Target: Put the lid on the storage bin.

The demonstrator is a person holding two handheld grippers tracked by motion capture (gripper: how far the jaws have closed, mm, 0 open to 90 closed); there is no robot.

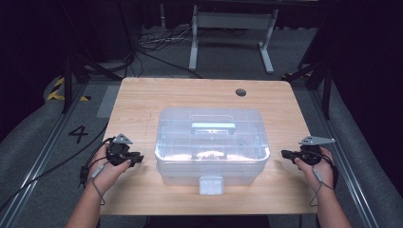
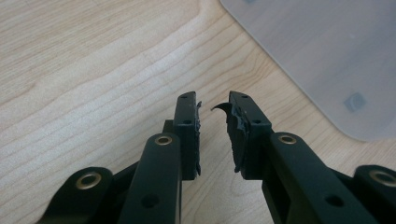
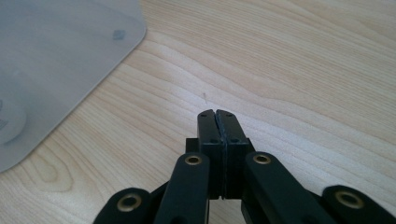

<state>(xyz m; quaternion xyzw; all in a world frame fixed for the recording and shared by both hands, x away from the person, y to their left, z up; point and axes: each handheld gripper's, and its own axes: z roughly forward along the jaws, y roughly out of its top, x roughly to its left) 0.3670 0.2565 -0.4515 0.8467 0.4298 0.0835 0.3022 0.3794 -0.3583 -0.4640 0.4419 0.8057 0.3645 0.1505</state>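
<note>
High view: a clear plastic lidded box [image 1: 212, 145] sits mid-table [image 1: 142, 95], long axis left to right, latch [image 1: 211, 185] facing the near edge. It looks rigid, light, smooth-walled and slippery; the top handle [image 1: 213, 127] seems the surest hold. Left gripper [image 1: 134, 159] slightly parted, empty; right gripper [image 1: 285, 154] clenched, empty.

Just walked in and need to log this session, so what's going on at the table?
A person holds a claw in each hand either side of a clear plastic lidded storage box in the middle of the light wooden table. The left claw is slightly open, the right claw is shut on nothing. Neither touches the box, whose lid is on.
</note>
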